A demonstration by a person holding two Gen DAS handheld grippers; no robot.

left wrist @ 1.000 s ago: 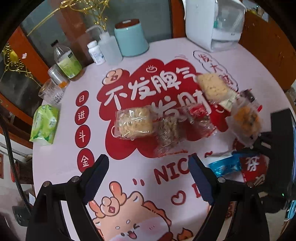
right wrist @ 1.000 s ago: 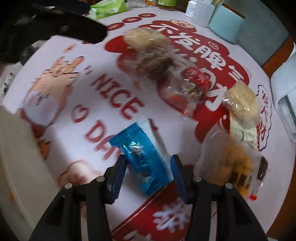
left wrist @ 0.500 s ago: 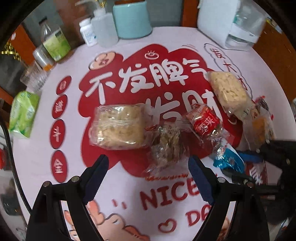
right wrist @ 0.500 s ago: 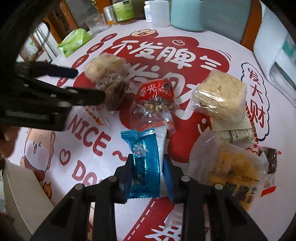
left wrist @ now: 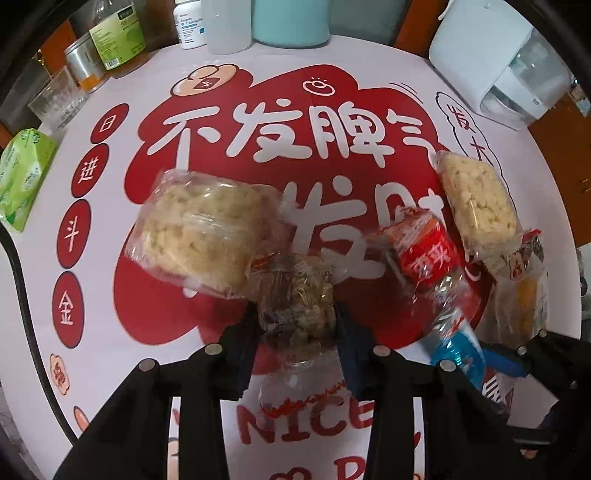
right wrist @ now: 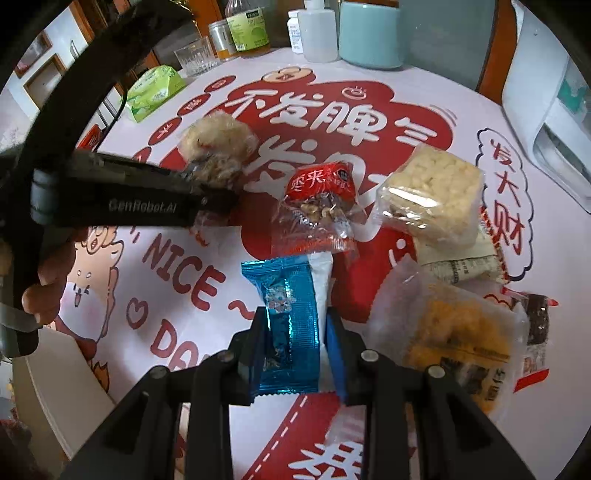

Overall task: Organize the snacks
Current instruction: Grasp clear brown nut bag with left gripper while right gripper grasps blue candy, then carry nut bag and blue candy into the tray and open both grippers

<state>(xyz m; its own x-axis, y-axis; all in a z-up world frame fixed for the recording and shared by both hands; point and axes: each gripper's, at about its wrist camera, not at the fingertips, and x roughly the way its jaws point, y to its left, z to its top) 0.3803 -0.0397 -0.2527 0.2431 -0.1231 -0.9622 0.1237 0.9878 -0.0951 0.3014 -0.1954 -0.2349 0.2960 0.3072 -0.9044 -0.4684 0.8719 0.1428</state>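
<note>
setting: a home, most likely a dining or living area. evidence: round table (left wrist: pixel 369 77) covered with a festive printed cloth, red cloud motif with large chinese characters, cartoon figure and "nice day" lettering. along the far rim sit household items: a white countertop water dispenser (left wrist: pixel 495 62), a light teal container (left wrist: pixel 291 22), a white squeeze bottle (right wrist: pixel 318 33), a small white supplement bottle (left wrist: pixel 190 26), a green-labelled drink bottle (left wrist: pixel 118 40), a metal can (left wrist: pixel 79 66), a clear drinking glass (left wrist: pixel 55 103), and a green soft tissue pack (left wrist: pixel 22 177). orange-brown wooden furniture (left wrist: pixel 561 144) stands behind the table. assorted wrapped snacks (right wrist: pixel 430 195) lie on the cloth.
</note>
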